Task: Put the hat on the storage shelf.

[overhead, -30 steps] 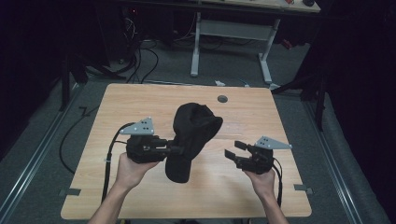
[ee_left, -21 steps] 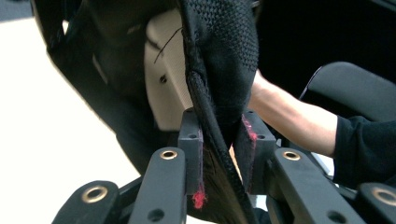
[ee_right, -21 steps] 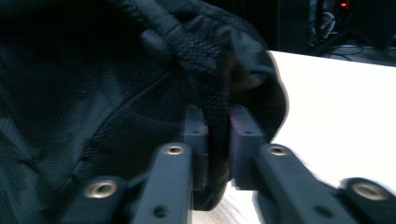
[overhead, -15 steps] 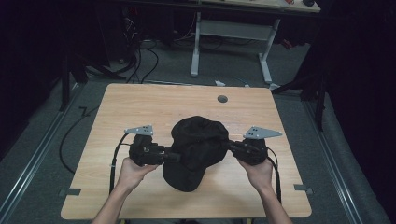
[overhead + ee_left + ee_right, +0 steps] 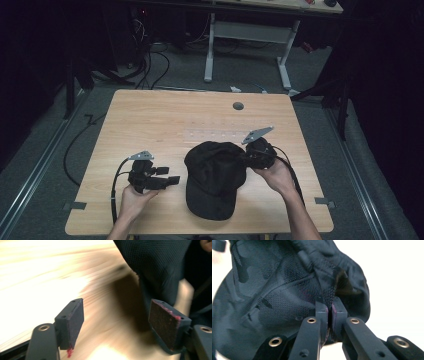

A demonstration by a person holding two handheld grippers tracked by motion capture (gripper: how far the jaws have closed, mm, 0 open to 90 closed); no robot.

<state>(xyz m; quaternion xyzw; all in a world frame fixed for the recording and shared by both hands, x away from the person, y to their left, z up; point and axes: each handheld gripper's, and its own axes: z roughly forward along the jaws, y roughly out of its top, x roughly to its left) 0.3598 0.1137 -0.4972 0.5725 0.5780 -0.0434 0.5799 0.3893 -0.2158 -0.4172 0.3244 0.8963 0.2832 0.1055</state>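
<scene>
Releasing the cap (image 5: 215, 177), the left gripper (image 5: 167, 181) now sits beside it, jaws spread; the right gripper (image 5: 248, 155) stays pinching its back edge, so the cap rests flat on the table (image 5: 150, 115).

One black cap (image 5: 215, 177) on wooden table (image 5: 150, 120), near front edge. Two handheld grippers: left gripper (image 5: 167, 181) just left of cap, right gripper (image 5: 243, 156) at cap's right rear. Two hands, one per gripper. Two grey three-cornered plates, one atop each gripper. One round dark grommet (image 5: 238, 105) in table, behind cap. One white-legged desk frame (image 5: 248, 47) beyond table.
</scene>
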